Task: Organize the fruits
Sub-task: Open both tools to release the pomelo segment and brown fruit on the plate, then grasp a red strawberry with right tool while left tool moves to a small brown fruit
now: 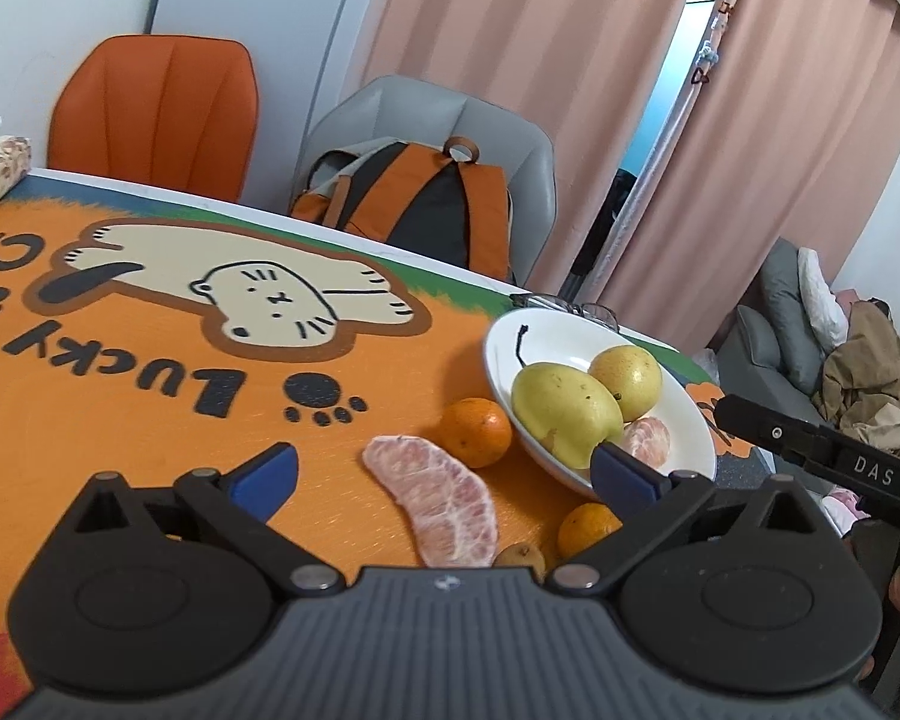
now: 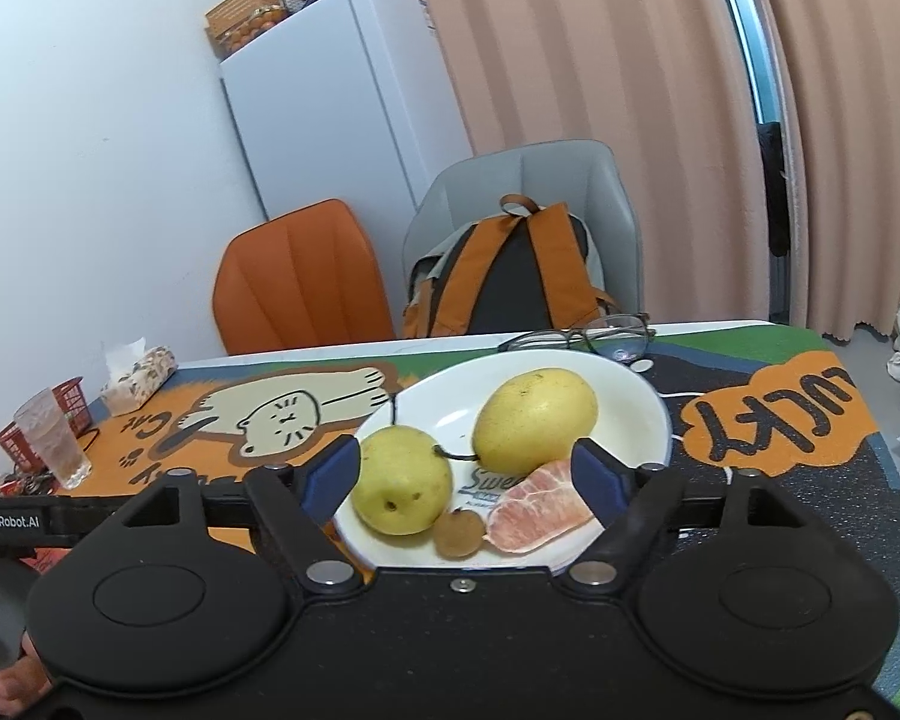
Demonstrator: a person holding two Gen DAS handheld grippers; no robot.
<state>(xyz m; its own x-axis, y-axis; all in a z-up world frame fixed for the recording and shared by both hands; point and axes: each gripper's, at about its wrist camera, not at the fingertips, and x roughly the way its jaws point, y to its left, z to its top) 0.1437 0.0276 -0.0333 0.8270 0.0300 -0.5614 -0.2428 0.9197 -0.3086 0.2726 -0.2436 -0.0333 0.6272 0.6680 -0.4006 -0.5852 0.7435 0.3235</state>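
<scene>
A white plate (image 1: 684, 414) (image 2: 630, 390) holds two yellow pears (image 1: 561, 411) (image 2: 402, 480), a peeled pomelo segment (image 1: 648, 441) (image 2: 540, 510) and a small brown fruit (image 2: 459, 534). On the mat lie a larger pomelo segment (image 1: 444, 498), two mandarins (image 1: 474, 432) (image 1: 585, 531) and a small brown fruit (image 1: 519, 555). My left gripper (image 1: 444, 471) is open above the loose segment. My right gripper (image 2: 468, 477) is open and empty over the plate's near side; it also shows in the left wrist view (image 1: 828, 456).
An orange cat-print mat (image 1: 150, 360) covers the table. Glasses (image 2: 594, 339) lie behind the plate. A tissue box (image 2: 138, 381), a drinking glass (image 2: 54, 438) and a red basket (image 2: 72, 405) stand at the left. An orange chair (image 1: 156, 111) and a grey chair with a backpack (image 1: 414, 198) stand behind.
</scene>
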